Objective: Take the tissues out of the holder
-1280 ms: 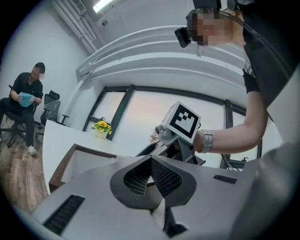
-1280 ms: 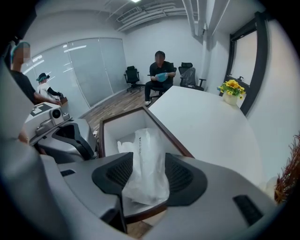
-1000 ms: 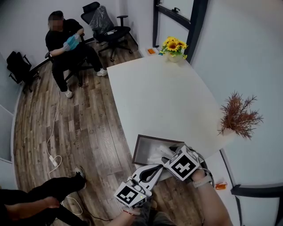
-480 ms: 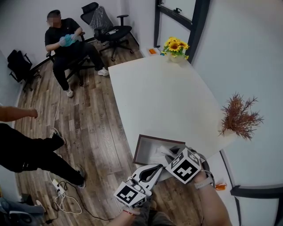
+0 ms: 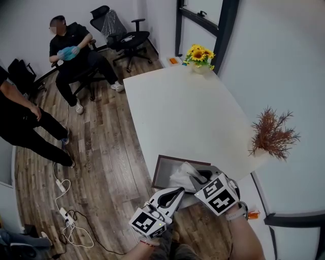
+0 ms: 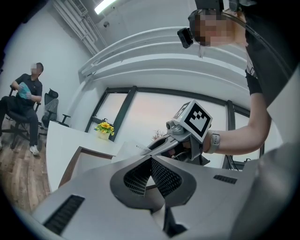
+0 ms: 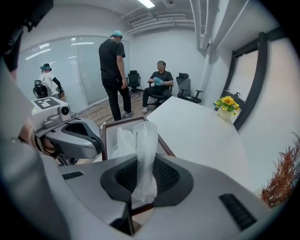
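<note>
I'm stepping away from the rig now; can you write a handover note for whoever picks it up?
Right gripper: jaws have just been closing, now shut on a tissue standing up out of the holder at the table's near end.
Left gripper: jaws together, empty, near the holder.
Done: one tissue gripped, not yet free.
Left: pull it clear, then the rest inside.

Bright, even indoor light; fisheye edges.
A ceiling strip [image 6: 105, 5] glows at 11 o'clock in the left gripper view, its window [image 6: 154, 112] washed out; both gripper views bend and blacken at the rim; the tissue [image 7: 143, 154] near the lens looks soft.
</note>
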